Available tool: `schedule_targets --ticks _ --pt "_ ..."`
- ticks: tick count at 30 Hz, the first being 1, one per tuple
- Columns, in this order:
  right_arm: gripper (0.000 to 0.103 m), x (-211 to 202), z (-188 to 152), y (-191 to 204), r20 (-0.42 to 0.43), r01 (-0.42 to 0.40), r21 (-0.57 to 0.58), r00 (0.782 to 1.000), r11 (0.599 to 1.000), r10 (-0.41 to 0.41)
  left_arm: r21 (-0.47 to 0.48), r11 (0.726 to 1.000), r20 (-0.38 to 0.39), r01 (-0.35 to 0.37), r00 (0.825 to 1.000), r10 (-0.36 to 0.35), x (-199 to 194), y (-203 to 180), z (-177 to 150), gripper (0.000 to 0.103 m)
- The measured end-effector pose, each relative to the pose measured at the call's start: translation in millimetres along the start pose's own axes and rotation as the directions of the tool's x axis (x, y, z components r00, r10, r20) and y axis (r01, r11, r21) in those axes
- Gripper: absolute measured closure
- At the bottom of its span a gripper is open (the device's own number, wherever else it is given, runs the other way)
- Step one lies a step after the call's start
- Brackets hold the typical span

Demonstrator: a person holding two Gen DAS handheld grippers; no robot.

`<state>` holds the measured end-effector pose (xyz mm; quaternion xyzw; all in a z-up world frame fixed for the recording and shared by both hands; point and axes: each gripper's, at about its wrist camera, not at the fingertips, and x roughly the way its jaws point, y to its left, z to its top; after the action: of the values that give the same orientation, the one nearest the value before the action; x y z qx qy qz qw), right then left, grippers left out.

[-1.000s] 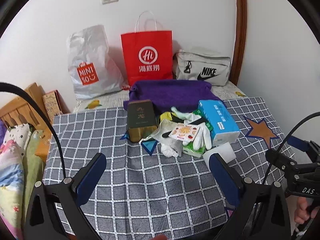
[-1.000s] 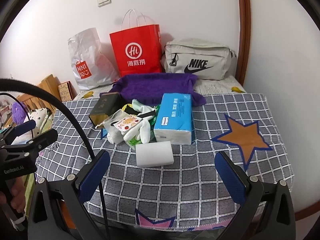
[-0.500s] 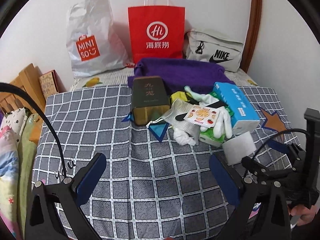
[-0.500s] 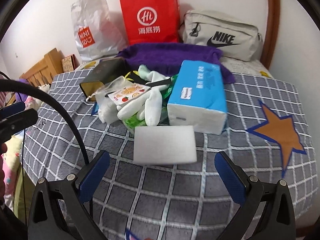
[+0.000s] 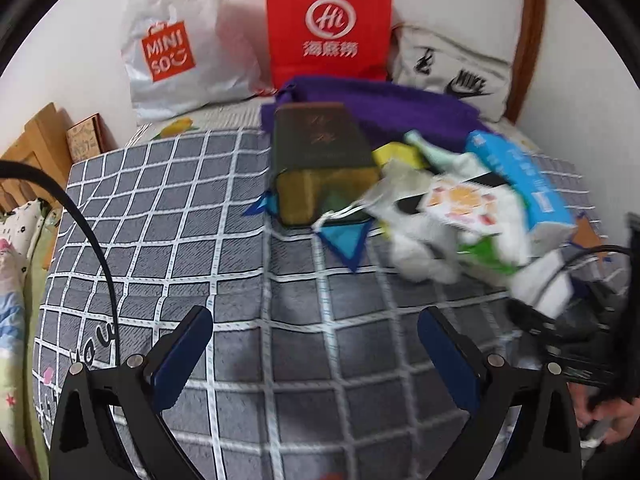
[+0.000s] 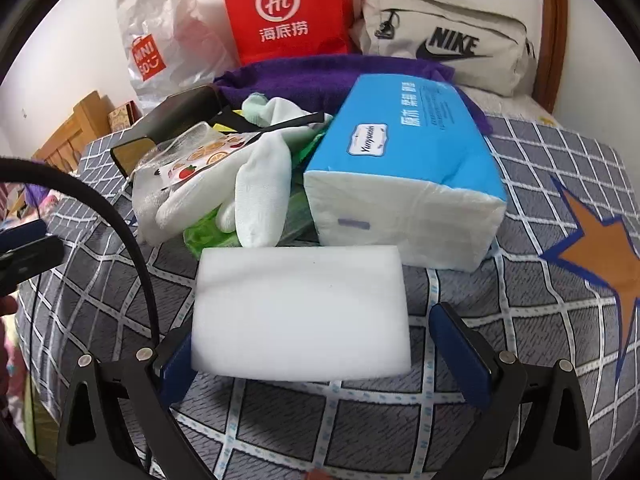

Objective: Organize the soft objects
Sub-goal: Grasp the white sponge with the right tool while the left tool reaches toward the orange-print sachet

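Sponge block (image 6: 300,312), white, lies flat on grey checked cloth (image 6: 500,320), just in front of blue tissue pack (image 6: 404,184) and white glove (image 6: 256,188). Right gripper (image 6: 316,356) straddles its near end, jaws wide; left finger at the sponge's corner, right finger w/ a gap. Left gripper (image 5: 316,356) hangs over bare cloth, jaws wide, holding nothing. Dark box (image 5: 320,160) sits left of the pile. Behind: purple towel (image 6: 320,76), red paper bag (image 6: 284,8), Nike pouch (image 6: 444,40).

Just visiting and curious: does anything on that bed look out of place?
Yes. A dark hard box sits in the jumble with soft things: white glove, tissue pack, white sponge. They overlap untidily, unsorted.
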<state>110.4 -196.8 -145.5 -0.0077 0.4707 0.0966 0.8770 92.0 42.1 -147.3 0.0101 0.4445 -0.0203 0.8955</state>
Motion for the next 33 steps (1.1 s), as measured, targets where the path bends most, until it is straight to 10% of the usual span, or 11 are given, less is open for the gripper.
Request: schedule_targets --ticks 10,17,33 --pt "0.002 0 -4 0 0.022 0.025 -0.008 0.999 1.000 -0.025 0.000 1.000 -0.017 0.022 1.000 -0.022 40 5 -11 0.000" --pt "0.021 -5 -2 -6 0.030 0.028 0.010 0.999 1.000 -0.028 0.011 1.000 0.022 0.012 1.000 -0.012 40 4 -16 0.000" --pt "0.022 -42 11 -16 0.038 -0.083 -0.006 0.996 0.997 0.083 0.051 0.998 -0.113 0.025 0.993 -0.019 41 -3 0 0.000"
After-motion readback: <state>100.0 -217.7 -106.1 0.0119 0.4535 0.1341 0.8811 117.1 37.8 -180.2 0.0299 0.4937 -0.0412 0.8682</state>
